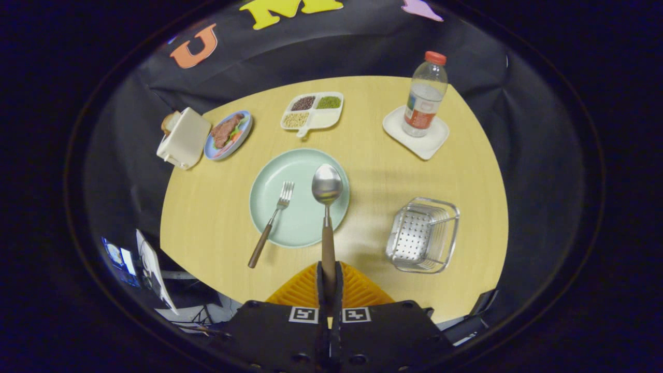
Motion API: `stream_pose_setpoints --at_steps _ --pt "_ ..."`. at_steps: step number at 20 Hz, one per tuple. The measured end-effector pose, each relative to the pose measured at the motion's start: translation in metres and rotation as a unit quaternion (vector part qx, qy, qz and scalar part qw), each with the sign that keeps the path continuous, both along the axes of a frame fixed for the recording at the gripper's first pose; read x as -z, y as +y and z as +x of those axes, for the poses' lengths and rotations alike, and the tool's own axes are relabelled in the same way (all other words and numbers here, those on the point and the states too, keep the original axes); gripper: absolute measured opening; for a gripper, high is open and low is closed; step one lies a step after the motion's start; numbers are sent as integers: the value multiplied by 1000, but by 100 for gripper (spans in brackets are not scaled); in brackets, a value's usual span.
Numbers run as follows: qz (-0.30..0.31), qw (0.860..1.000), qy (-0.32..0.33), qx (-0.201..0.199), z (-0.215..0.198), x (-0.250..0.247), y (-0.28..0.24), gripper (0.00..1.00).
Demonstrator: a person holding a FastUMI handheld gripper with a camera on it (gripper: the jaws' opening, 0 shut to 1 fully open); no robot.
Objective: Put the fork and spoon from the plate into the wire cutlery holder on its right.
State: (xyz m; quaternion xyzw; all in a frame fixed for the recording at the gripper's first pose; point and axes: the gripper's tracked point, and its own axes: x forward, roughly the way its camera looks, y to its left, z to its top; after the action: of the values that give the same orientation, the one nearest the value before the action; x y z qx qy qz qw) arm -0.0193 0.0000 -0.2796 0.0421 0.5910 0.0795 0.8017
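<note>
In the claw [329, 282], one spoon [327, 207]; one fork [271, 223] on the plate [298, 228].

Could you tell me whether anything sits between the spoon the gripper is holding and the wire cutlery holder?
Nothing visible does. The gripper is shut on the wooden-handled metal spoon, raised over the pale green plate. Between it and the silver wire cutlery holder lies only bare wooden table.

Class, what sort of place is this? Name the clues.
Probably a mock dining table in a recording booth: a plate with a fork, a divided snack dish, and black cloth behind. The gripper is shut on the spoon.
</note>
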Motion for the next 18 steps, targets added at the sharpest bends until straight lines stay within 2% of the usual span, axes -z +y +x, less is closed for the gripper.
stream_pose_setpoints --at_steps 4,8,11,18 --pt "-12 1000 -10 20 -8 -26 -54 2" --pt "-19 999 19 42 -29 -23 -96 2" --pt "-16 998 48 39 -42 -10 -104 2" --pt "-10 990 122 64 -48 19 -109 2"
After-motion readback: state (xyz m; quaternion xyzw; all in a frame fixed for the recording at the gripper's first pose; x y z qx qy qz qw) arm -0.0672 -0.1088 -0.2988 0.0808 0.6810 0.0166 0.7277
